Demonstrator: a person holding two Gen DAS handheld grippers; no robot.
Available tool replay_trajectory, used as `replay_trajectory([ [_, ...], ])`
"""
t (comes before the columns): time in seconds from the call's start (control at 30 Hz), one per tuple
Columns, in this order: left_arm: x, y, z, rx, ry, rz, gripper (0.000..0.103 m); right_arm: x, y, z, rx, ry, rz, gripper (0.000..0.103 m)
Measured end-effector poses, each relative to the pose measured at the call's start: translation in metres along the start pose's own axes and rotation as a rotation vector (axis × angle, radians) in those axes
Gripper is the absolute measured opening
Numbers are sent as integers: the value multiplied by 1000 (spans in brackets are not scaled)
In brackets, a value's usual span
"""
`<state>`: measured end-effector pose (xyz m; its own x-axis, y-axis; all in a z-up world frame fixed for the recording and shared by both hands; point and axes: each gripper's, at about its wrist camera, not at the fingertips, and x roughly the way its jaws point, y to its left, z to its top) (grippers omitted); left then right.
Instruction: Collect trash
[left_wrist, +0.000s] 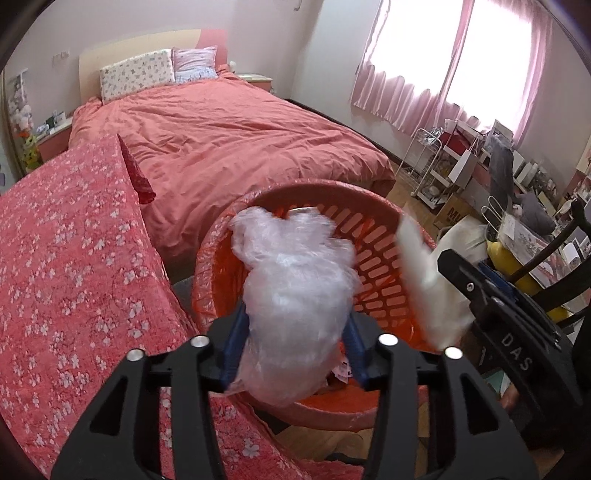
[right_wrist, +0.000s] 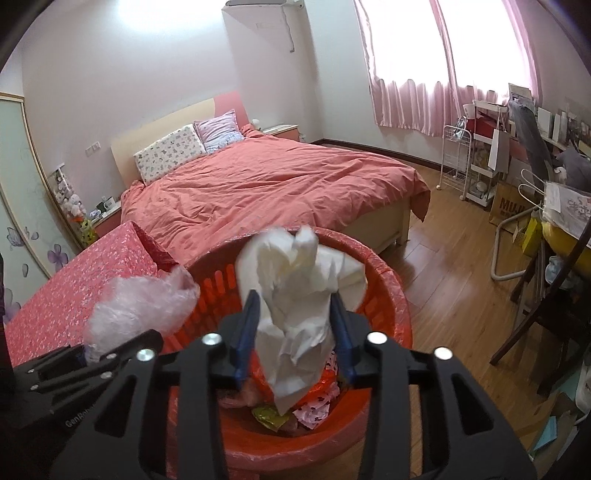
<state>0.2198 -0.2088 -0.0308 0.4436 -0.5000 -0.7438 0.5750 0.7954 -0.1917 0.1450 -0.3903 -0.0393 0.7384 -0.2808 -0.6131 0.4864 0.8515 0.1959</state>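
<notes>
Bedroom, red bed (left_wrist: 236, 136) behind. Both tools over orange basket (left_wrist: 373, 243): left tool (left_wrist: 295, 354) part-open around plastic wrap (left_wrist: 295, 280), right tool (right_wrist: 295, 343) part-open around white paper (right_wrist: 295, 280).

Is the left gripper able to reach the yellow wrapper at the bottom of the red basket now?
Probably not directly. The left gripper has clear crumpled plastic film between its fingers, over the red slotted plastic basket. The yellow wrapper lies deep inside among other trash.

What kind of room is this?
It looks like a bedroom in someone's home. There is a big bed with a salmon-pink cover, two pillows against the headboard, and pink curtains over a bright window.
</notes>
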Motion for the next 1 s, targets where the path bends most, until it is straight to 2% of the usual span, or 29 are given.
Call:
replay_trajectory([
  [0.2,0,4,-1,-15,7,22,57,-3,0,-2,3,-4,1,49],
  [0.33,-6,11,-3,-23,2,53,58,-7,-1,-3,-3,-6,-6,55],
  [0.7,-36,39,-17,-62,-24,140,60,-35,8,-20,-45,-12,-12,62],
  [0.8,-52,46,-25,-78,-46,163,64,-52,13,-26,-59,-30,-2,71],
  [0.93,-83,53,-41,-87,-100,205,73,-79,21,-36,-77,-73,6,92],
  [1.0,-98,56,-52,-99,-128,230,82,-93,26,-44,-95,-96,-2,96],
])
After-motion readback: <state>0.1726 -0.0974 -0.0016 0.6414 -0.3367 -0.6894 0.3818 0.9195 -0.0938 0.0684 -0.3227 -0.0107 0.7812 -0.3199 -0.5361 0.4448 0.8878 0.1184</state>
